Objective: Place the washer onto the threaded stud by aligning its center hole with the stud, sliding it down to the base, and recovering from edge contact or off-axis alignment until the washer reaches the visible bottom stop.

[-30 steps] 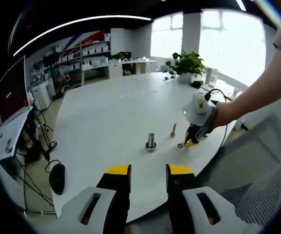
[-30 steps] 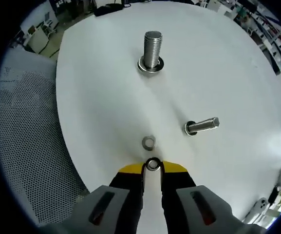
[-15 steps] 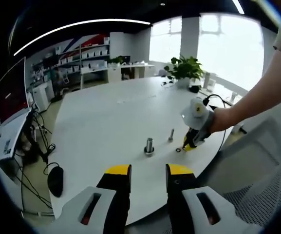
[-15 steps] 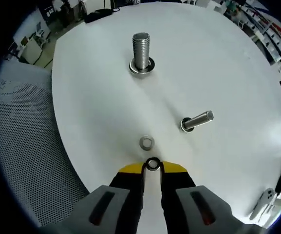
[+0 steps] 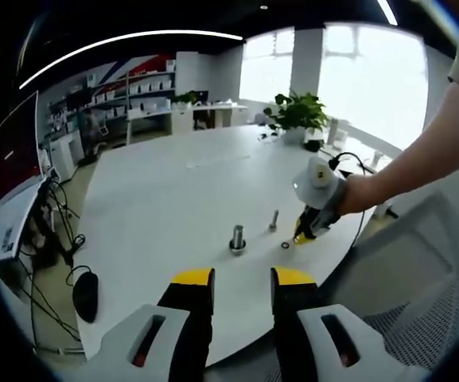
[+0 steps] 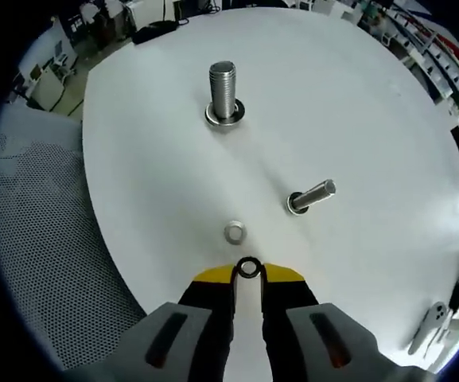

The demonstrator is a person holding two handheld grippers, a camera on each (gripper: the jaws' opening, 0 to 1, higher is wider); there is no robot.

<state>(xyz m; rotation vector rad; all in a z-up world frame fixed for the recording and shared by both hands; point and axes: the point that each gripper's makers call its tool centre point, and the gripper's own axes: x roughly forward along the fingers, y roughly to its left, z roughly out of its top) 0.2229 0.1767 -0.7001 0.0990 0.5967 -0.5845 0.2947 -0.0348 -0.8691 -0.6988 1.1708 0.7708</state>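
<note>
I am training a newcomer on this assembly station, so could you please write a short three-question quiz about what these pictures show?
1. True or false: the right gripper pinches a washer between its tips.
2. How many threaded studs stand on the white table?
3. What lies between the gripper and the large stud? A) nut B) spring C) screwdriver

Key: 1 true. 2 two: the large stud and a small stud. 3 A.

One washer (image 6: 248,268) pinched in the right claw (image 6: 248,271), one nut (image 6: 235,232) loose on the surface (image 6: 356,103), two threaded studs, large (image 6: 223,90) and small (image 6: 312,195), two claws, left one (image 5: 243,278) empty, one potted plant (image 5: 297,114)
</note>
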